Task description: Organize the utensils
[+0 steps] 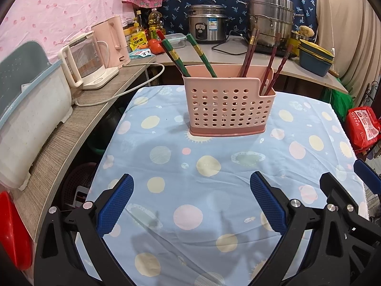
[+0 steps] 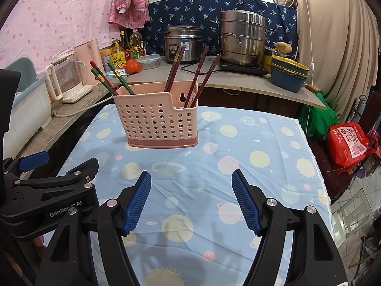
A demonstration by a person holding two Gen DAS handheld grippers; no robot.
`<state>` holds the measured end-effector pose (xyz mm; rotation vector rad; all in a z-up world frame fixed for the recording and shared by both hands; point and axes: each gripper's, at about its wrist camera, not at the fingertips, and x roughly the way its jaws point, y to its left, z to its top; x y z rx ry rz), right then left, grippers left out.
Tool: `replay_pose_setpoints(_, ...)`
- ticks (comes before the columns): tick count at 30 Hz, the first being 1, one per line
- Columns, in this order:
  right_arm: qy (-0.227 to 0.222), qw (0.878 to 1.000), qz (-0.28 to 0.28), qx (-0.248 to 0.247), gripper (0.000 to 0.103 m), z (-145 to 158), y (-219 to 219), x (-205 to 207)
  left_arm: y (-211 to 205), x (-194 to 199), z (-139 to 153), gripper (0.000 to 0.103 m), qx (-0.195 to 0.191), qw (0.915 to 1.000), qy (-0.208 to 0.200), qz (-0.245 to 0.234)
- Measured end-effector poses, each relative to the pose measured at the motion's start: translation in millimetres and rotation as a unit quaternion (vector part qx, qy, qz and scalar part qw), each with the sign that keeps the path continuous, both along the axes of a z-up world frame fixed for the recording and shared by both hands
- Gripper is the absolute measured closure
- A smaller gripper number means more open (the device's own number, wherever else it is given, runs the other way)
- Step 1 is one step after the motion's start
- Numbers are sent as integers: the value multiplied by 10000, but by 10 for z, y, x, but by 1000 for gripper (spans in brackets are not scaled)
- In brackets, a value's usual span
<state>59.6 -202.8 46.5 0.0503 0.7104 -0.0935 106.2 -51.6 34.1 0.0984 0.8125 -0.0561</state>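
A pink perforated utensil holder (image 1: 228, 107) stands upright on the blue planet-print tablecloth (image 1: 190, 166); it also shows in the right wrist view (image 2: 157, 124). Green chopsticks (image 1: 202, 57) and a red one lean in its left part (image 2: 119, 81). Dark brown chopsticks (image 1: 271, 64) lean in its right part (image 2: 195, 78). My left gripper (image 1: 191, 202) is open and empty above the cloth, well short of the holder. My right gripper (image 2: 191, 200) is open and empty too, beside the left one (image 2: 57, 178).
A glass kettle (image 1: 83, 64) and pink kettle (image 1: 114, 40) stand on the left shelf beside a white bin (image 1: 31, 124). A rice cooker (image 1: 207, 23), steel steamer pot (image 1: 269, 16) and stacked bowls (image 1: 314, 57) sit on the back counter. A red bag (image 2: 350, 145) lies at right.
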Motion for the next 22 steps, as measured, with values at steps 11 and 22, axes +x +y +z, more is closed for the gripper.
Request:
replay_pose_setpoints(11,3,10000,-1,-3,35,2,-2,1,-1,2,-2,10,-4,10000,6,-2)
replay_pose_setpoints(22,-131,9997,-118,-140,17,15,-59,-53,-8,6,-44,10,-45,10000,29,35)
